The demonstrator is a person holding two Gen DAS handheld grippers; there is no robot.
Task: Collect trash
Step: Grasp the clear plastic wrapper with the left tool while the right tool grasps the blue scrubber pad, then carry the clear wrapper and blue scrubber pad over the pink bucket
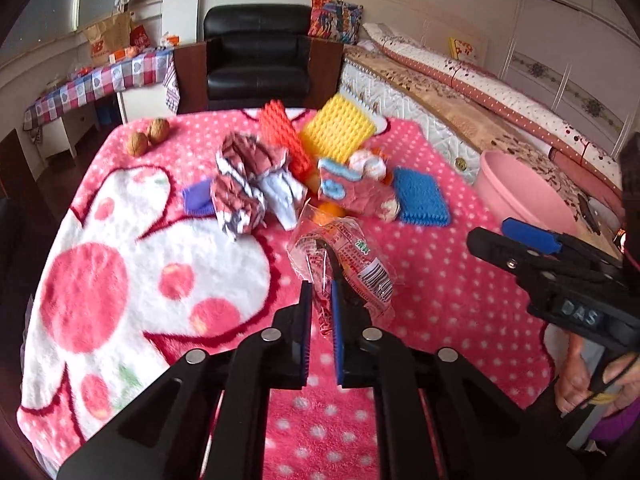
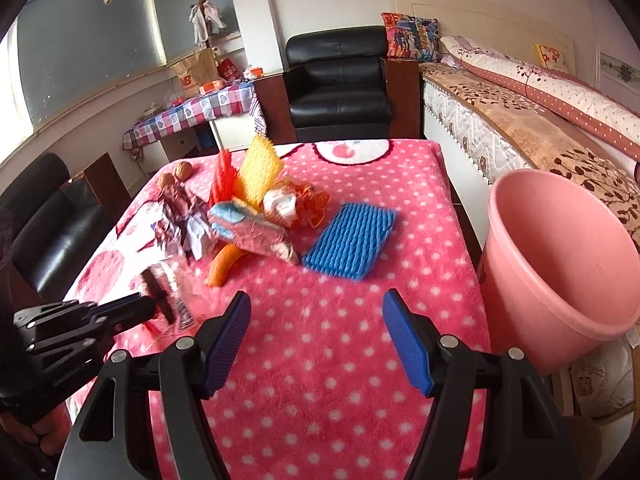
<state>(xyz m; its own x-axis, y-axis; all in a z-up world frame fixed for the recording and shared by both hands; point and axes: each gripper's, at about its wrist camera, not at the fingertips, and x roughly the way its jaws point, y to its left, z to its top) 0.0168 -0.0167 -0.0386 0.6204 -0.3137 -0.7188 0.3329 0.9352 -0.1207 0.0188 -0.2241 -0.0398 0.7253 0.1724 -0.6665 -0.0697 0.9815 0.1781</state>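
In the left wrist view the left gripper [image 1: 320, 300] has its fingers narrow, closed on a clear plastic wrapper [image 1: 344, 268] just above the pink dotted blanket [image 1: 440, 280] of the table, near the pile of crumpled paper [image 1: 248, 184]. In the right wrist view the right gripper [image 2: 316, 340] holds its fingers wide with nothing between them, beside the pink bin [image 2: 560, 260]
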